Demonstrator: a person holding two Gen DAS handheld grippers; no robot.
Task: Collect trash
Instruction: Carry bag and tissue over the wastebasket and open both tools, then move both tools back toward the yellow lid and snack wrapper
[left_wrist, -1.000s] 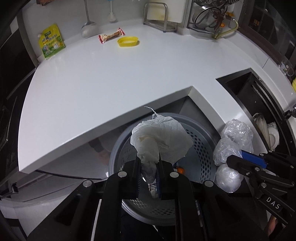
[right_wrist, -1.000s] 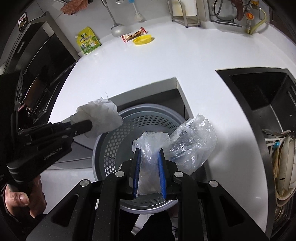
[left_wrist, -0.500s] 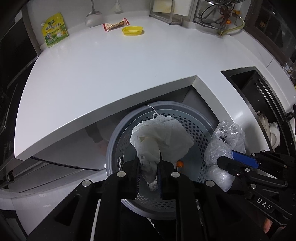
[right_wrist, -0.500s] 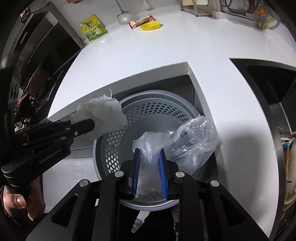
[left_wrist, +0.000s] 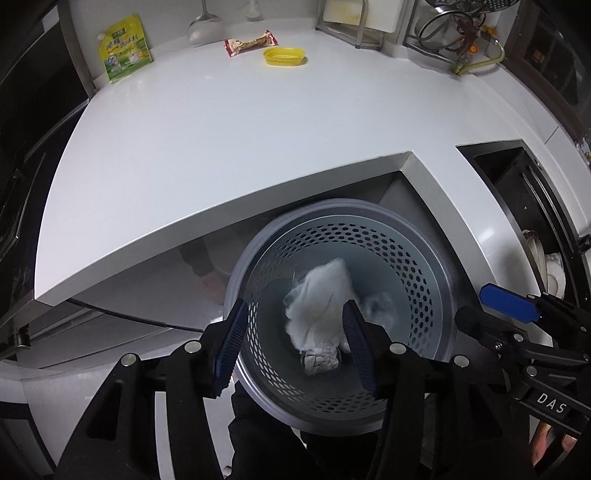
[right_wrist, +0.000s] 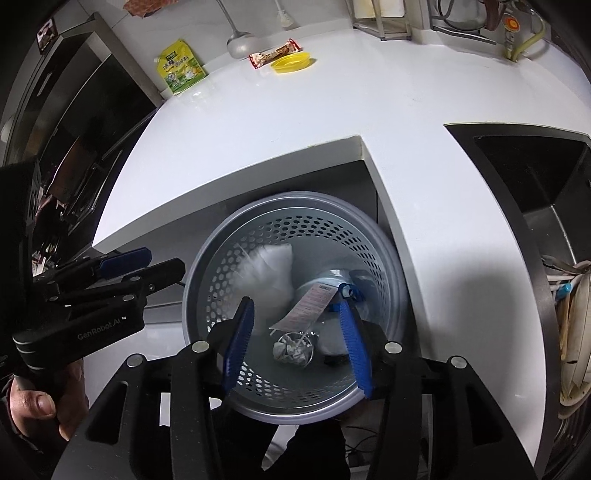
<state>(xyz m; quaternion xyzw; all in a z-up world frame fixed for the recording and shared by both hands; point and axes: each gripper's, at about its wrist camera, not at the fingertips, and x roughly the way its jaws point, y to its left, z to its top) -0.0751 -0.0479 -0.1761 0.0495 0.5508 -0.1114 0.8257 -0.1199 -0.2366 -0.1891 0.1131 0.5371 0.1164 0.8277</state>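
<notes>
A grey perforated trash bin (left_wrist: 439, 273) (right_wrist: 384, 254) stands below the white counter's corner. My left gripper (left_wrist: 291, 343) is open and empty above it. A crumpled white tissue (left_wrist: 321, 302) (right_wrist: 269, 273) is blurred inside the bin. My right gripper (right_wrist: 295, 336) is open and empty over the bin; it also shows in the left wrist view (left_wrist: 495, 310). The clear plastic bag (right_wrist: 332, 277) lies inside the bin beside a printed label (right_wrist: 310, 302) and a crumpled wad (right_wrist: 291, 350). On the counter's far side lie a snack wrapper (left_wrist: 247, 42), a yellow lid (left_wrist: 285, 56) and a green pouch (left_wrist: 123, 46).
The white counter (left_wrist: 258, 140) wraps around the bin. A dark sink (right_wrist: 535, 173) with dishes sits at the right. A metal rack (left_wrist: 354, 22) and a ladle (left_wrist: 201, 29) stand at the back wall. A dark oven front (right_wrist: 66, 147) is at the left.
Both grippers opened. The white tissue fell from the left one and the plastic bag from the right one into the bin. Both grippers sit closer over the bin.
</notes>
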